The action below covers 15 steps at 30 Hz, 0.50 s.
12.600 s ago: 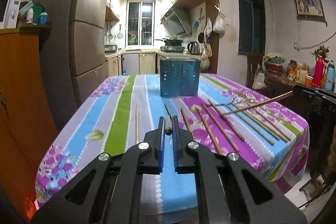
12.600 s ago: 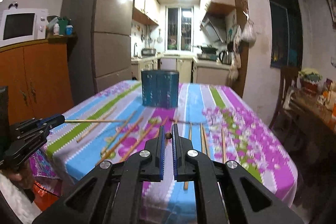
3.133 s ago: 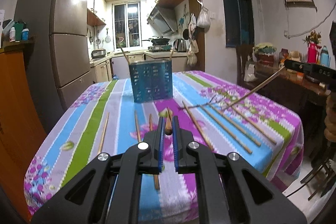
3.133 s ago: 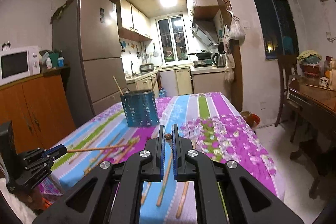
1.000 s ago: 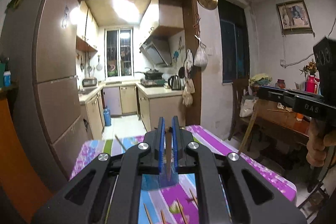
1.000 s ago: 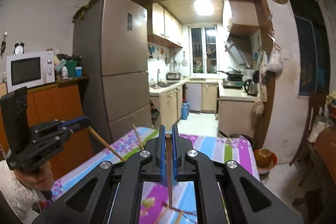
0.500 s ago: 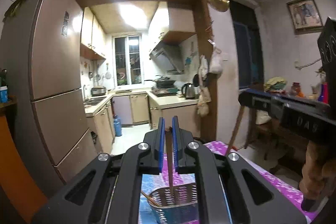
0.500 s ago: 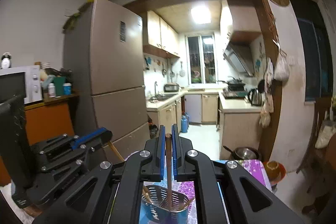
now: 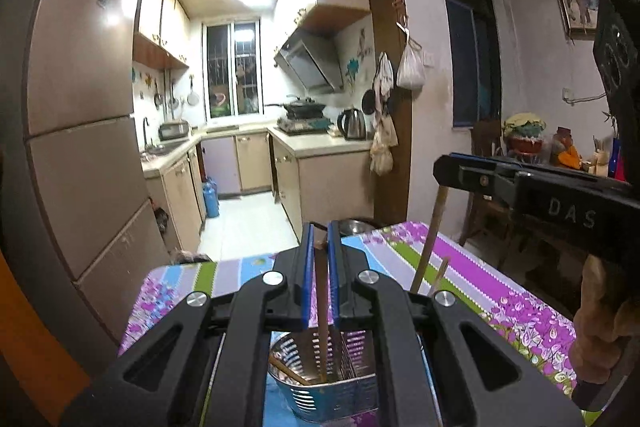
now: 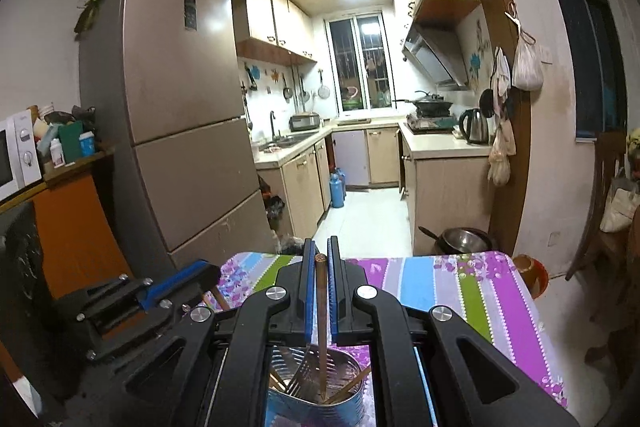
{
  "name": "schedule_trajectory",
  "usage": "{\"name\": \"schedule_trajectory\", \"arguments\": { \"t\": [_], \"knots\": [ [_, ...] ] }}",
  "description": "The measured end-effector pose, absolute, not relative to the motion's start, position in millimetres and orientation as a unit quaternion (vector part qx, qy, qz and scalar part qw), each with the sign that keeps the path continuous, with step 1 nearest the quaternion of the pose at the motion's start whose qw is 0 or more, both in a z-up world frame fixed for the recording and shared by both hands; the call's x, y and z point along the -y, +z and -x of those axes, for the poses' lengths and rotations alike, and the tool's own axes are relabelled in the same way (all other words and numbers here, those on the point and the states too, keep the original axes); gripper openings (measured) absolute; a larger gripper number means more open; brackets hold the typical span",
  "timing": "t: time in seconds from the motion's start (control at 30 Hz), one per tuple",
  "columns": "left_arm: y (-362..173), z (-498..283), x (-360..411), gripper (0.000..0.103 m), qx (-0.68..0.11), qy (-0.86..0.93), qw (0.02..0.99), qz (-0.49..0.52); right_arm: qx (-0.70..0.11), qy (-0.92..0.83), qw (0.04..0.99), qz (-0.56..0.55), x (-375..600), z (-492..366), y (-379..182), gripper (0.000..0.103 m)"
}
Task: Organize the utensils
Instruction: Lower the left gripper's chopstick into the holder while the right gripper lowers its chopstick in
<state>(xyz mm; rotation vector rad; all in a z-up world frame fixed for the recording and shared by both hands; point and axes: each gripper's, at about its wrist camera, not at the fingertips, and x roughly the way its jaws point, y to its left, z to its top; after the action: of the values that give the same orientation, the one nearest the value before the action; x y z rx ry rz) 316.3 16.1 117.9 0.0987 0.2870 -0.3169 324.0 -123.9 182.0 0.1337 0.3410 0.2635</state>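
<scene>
Both grippers hang over the blue perforated holder (image 9: 332, 383), which stands on the desk (image 9: 480, 291) under a striped, flowered cloth, close to the near edge of each wrist view.

The left gripper (image 9: 321, 267) points slightly downward. Its fingers (image 9: 307, 275) are drawn narrow and clamp a wooden chopstick (image 9: 321, 311) that hangs nearly upright, its lower end down inside the holder. More chopsticks lean against the holder's inner wall.

To the right in the left wrist view, the right gripper (image 9: 440, 171) reaches in from the right, held by a hand (image 9: 596, 323) at the far right edge. Its fingers, also narrow, pinch a second chopstick (image 10: 321, 323), which slants down into the same holder, as the right wrist view shows.

Beyond the desk a doorway opens onto a kitchen, with a tall fridge (image 10: 176, 115) to its left.
</scene>
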Motion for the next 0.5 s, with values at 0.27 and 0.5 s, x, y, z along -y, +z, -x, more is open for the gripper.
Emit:
{"name": "schedule_trajectory", "arguments": {
  "t": [0.27, 0.5],
  "knots": [
    [100.7, -328.4, -24.6, 0.006, -0.178, -0.151, 0.972, -0.026, -0.196, 0.138, 0.968, -0.069, 117.6, -330.6, 169.6, 0.008],
    [114.0, -319.5, -34.0, 0.006, -0.165, -0.144, 0.976, -0.009, -0.189, 0.130, 0.971, -0.067, 123.1, -323.0, 174.9, 0.008]
  ]
}}
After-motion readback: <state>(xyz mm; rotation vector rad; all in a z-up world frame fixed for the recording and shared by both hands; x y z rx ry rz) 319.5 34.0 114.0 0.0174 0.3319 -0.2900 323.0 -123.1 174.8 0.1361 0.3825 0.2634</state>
